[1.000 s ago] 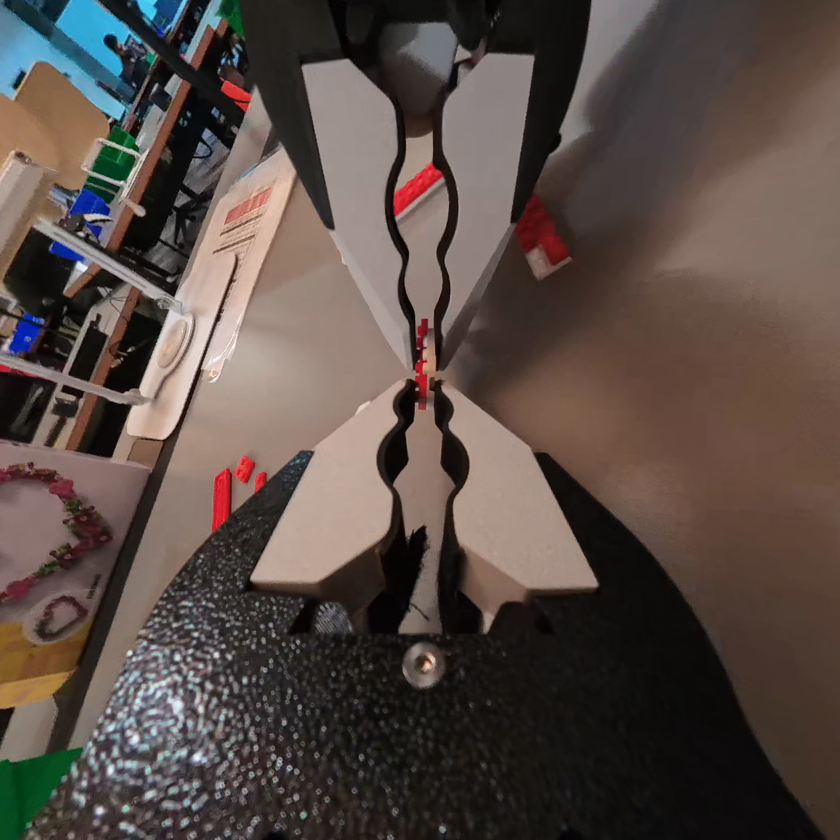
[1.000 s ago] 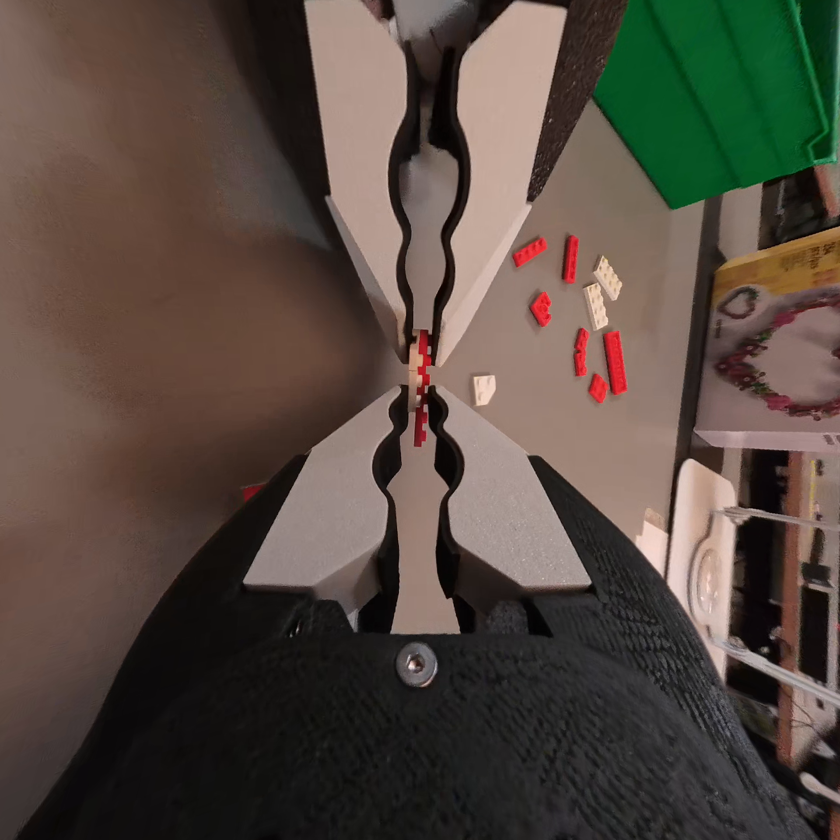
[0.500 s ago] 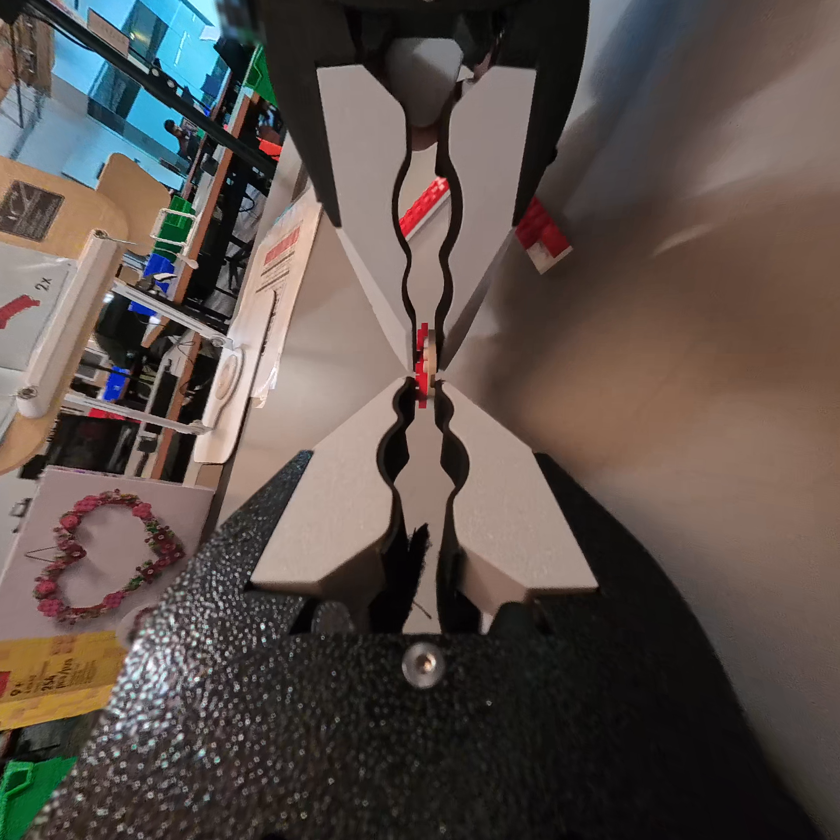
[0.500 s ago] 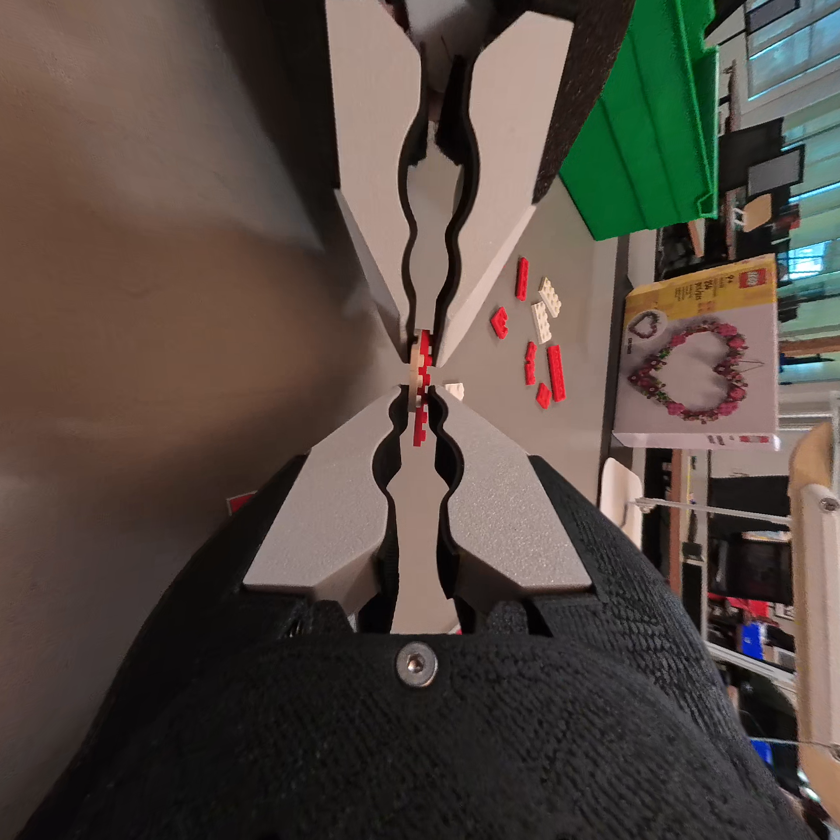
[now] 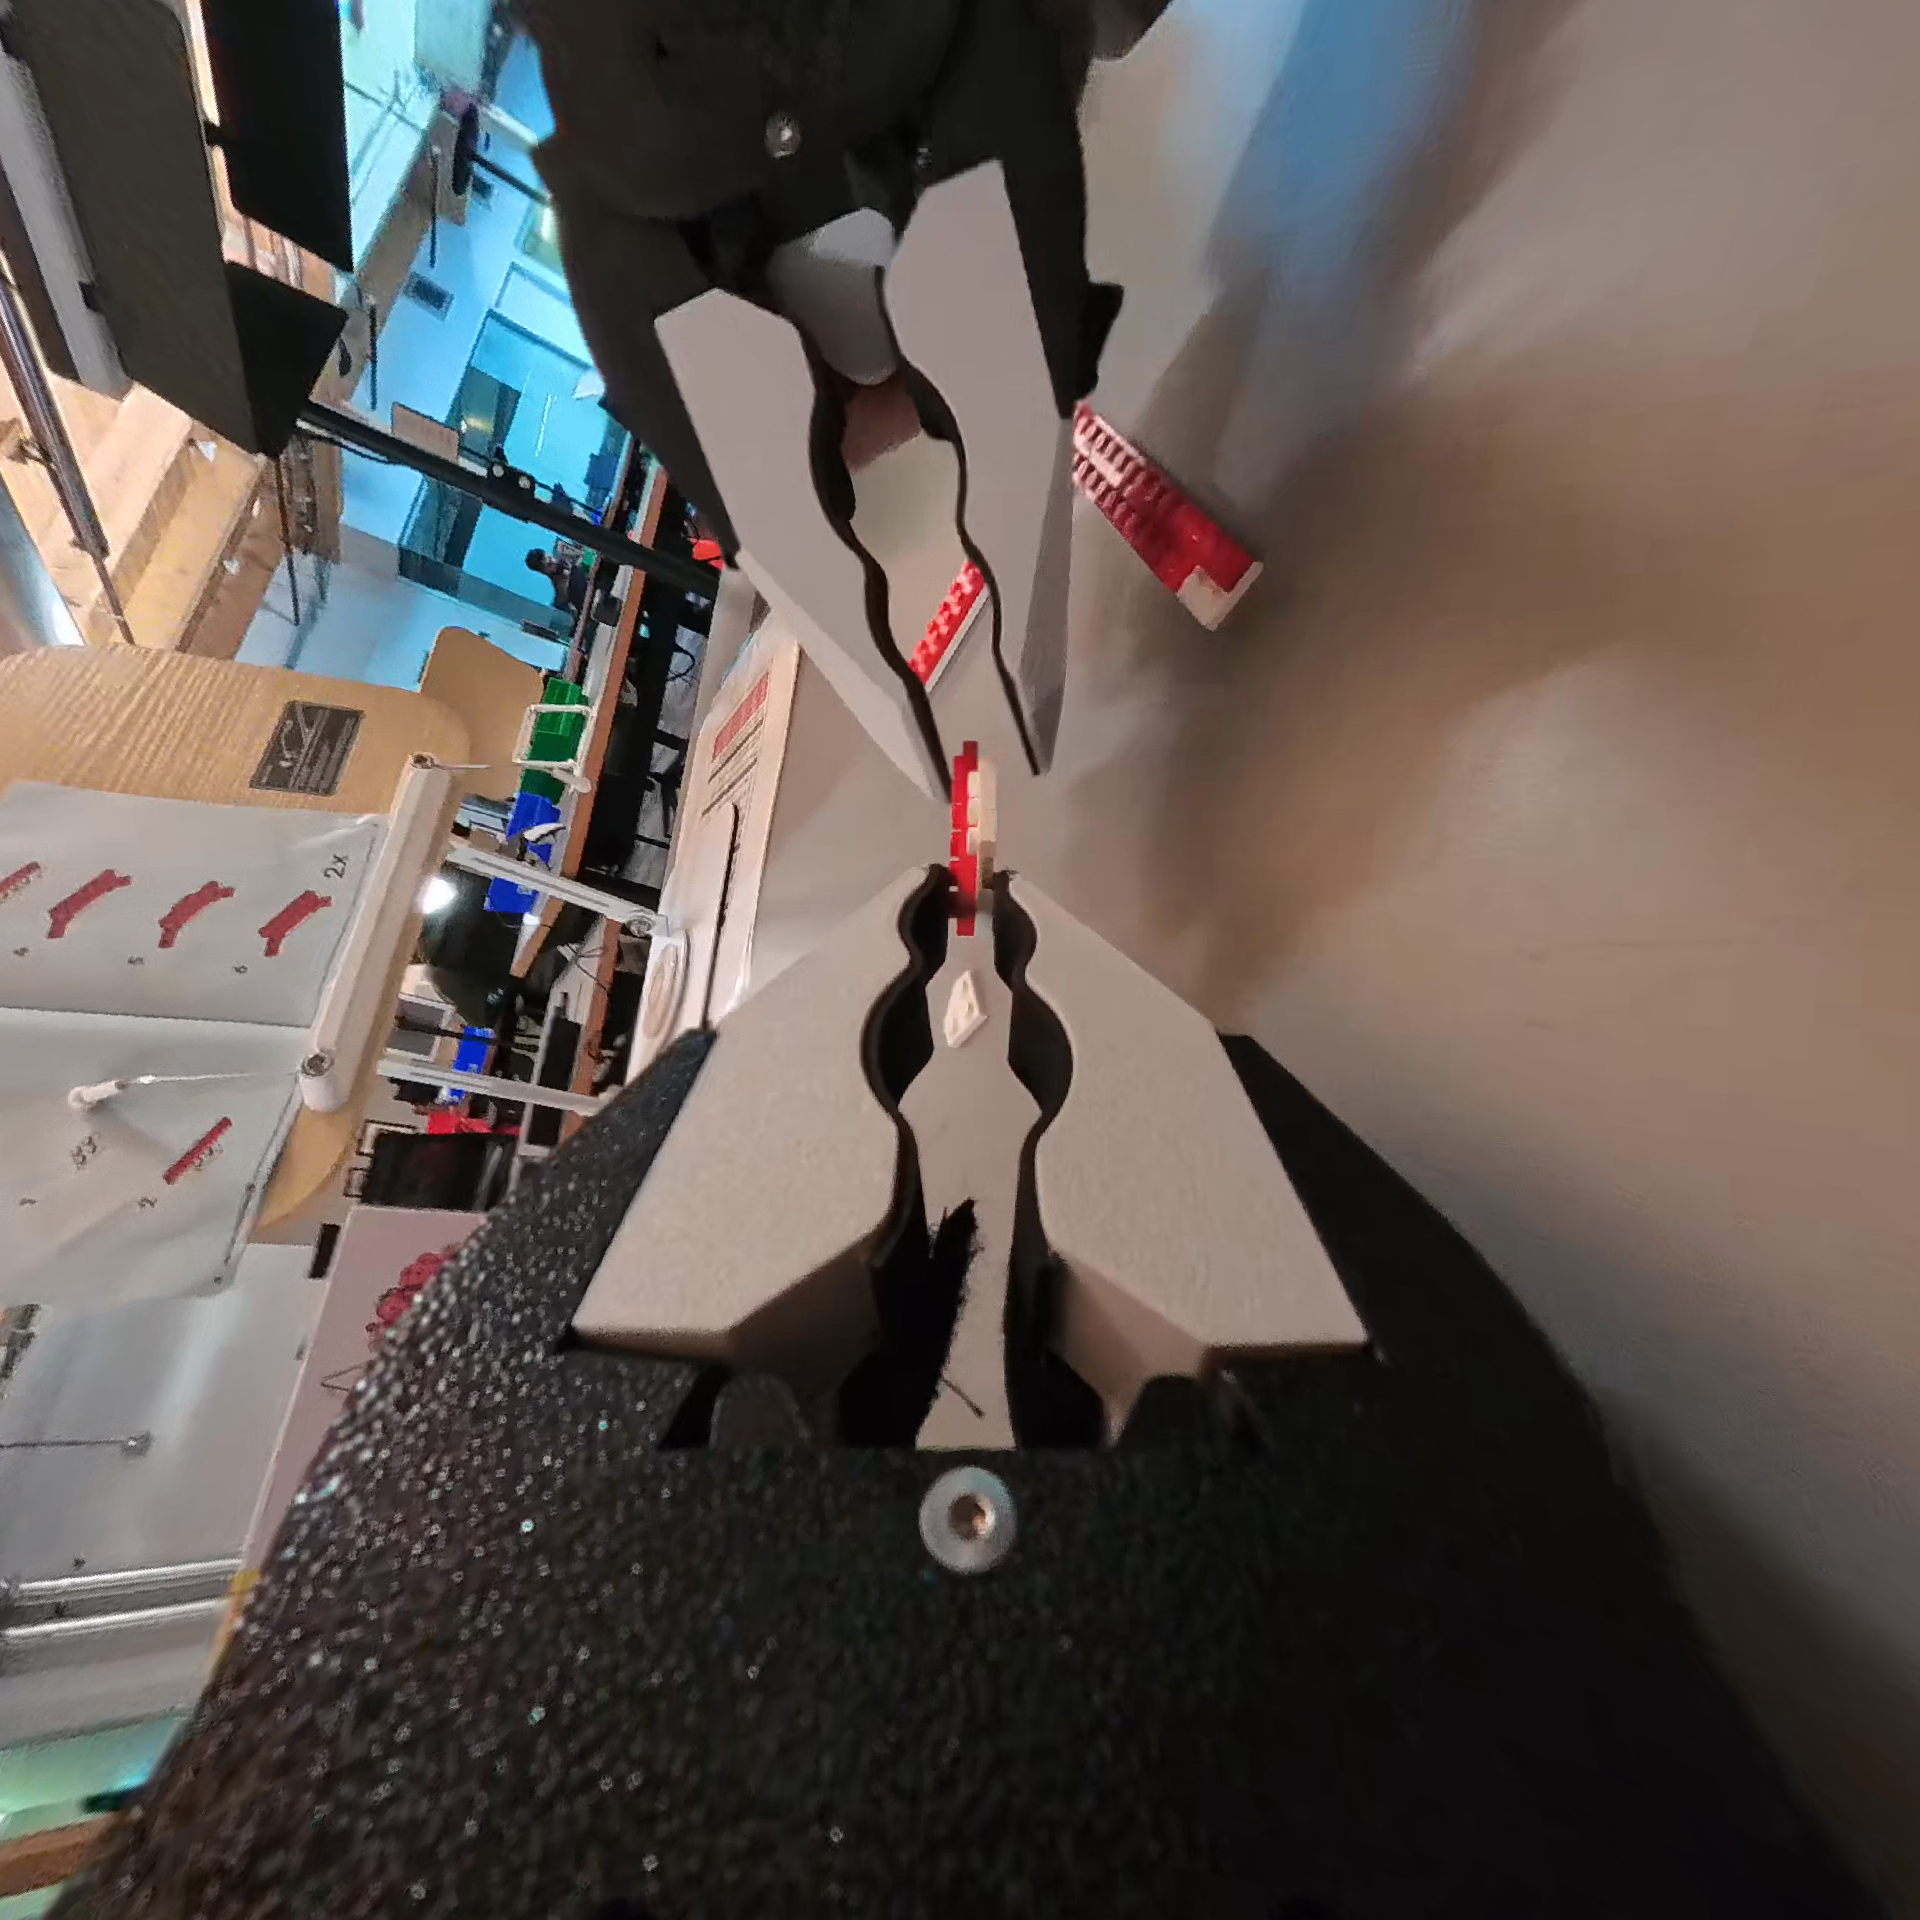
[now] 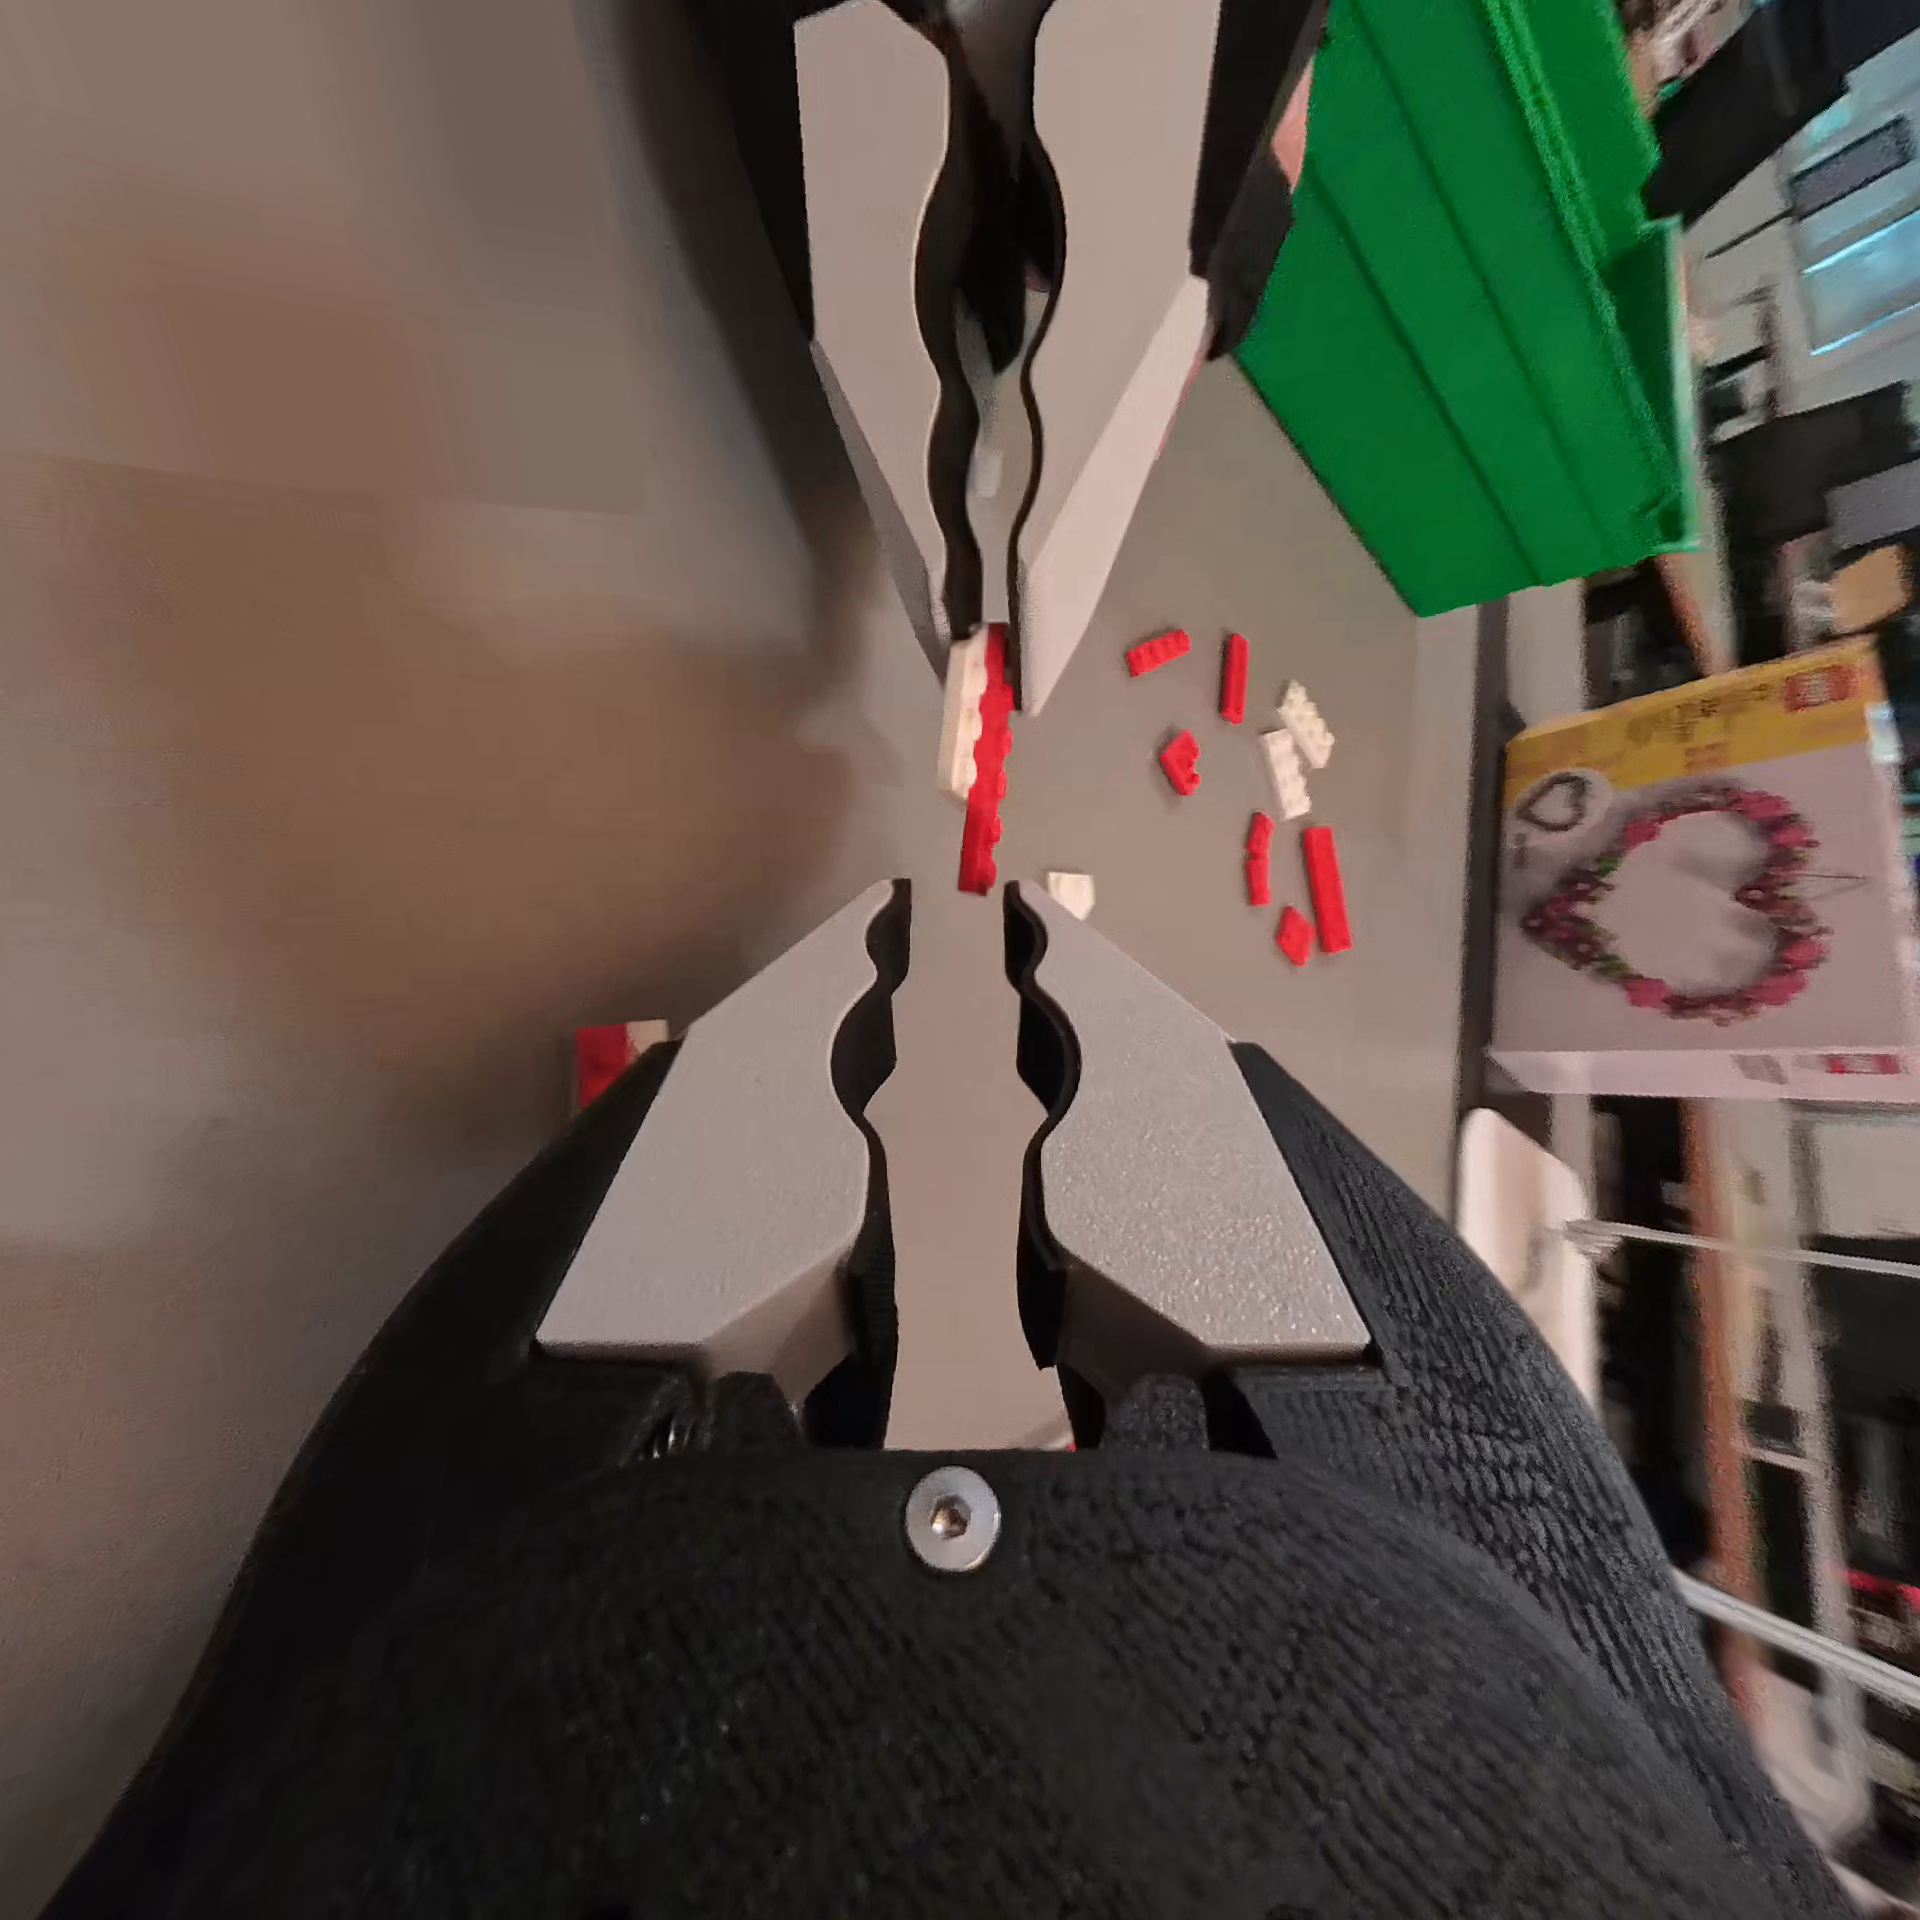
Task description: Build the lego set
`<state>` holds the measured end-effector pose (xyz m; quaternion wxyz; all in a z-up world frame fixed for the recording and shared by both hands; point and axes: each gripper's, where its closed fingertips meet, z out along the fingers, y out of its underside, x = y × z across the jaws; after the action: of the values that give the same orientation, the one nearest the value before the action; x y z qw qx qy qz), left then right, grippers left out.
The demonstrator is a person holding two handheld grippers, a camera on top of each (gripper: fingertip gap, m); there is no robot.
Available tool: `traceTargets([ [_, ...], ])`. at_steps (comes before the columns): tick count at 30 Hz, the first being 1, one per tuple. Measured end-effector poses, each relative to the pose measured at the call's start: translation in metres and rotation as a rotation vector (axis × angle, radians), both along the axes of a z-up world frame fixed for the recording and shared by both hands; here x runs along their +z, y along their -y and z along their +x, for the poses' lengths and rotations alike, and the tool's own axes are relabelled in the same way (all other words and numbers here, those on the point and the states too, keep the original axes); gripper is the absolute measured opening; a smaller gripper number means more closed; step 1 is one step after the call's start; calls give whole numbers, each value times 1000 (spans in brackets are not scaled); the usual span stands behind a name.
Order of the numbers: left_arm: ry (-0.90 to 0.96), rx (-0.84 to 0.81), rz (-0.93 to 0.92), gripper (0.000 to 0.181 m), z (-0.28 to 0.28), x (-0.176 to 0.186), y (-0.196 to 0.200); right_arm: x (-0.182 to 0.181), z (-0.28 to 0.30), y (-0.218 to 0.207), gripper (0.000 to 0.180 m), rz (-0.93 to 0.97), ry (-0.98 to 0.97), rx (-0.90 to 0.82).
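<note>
Your left gripper [image 5: 964, 888] was clamped on one end of a small red-and-white plate assembly [image 6: 987, 790], held edge-on in the air above the grey table [image 6: 1143, 935]. Your right gripper [image 6: 954, 899] stood with its jaws parted. The free end of the assembly sat just at its tips, and no pad seemed to touch it, though blur made that hard to judge.

The assembly was light and stiff, a few thin plates stacked together. Its smooth plastic could slip, and a twist or a pull at the far end would likely pry the layers apart. The better hold would be flat across the broad faces, squeezing the layers together, close to the joint being pressed.

Loose red and white plates [image 6: 1262, 790] lay on the table to the right, near the set's box [image 6: 1683, 894] and a green bin [image 6: 1455, 312]. A larger red-and-white built section [image 5: 1164, 520] lay farther off.
</note>
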<state>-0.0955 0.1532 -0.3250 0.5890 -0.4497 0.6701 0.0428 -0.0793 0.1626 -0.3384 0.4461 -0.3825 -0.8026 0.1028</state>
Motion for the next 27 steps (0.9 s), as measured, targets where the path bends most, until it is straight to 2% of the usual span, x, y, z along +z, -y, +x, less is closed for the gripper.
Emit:
traceTargets([
  [2,-22,-18,55,6,2,2,3,-2,3,5,20,-139,24,-3],
  [6,-67,-63,138,6,10,4,12,3,12,17,26,-557,66,0],
  [9,-76,-88,139,6,17,2,18,4,16,27,26,-722,114,33],
  [11,-83,-98,142,6,19,1,20,5,16,35,19,-798,139,58],
  [14,-83,-104,136,6,20,0,21,3,14,34,6,-795,152,56],
  [18,-57,-31,59,8,11,-1,13,-1,7,24,5,-723,142,17],
  [20,-48,8,7,15,0,1,9,-6,3,12,6,-640,140,-31],
  [23,70,70,-136,20,-15,14,3,-13,-3,-1,6,-520,162,-83],
  [27,339,232,-177,32,-41,46,-25,-26,-10,-6,6,-457,239,-114],
])
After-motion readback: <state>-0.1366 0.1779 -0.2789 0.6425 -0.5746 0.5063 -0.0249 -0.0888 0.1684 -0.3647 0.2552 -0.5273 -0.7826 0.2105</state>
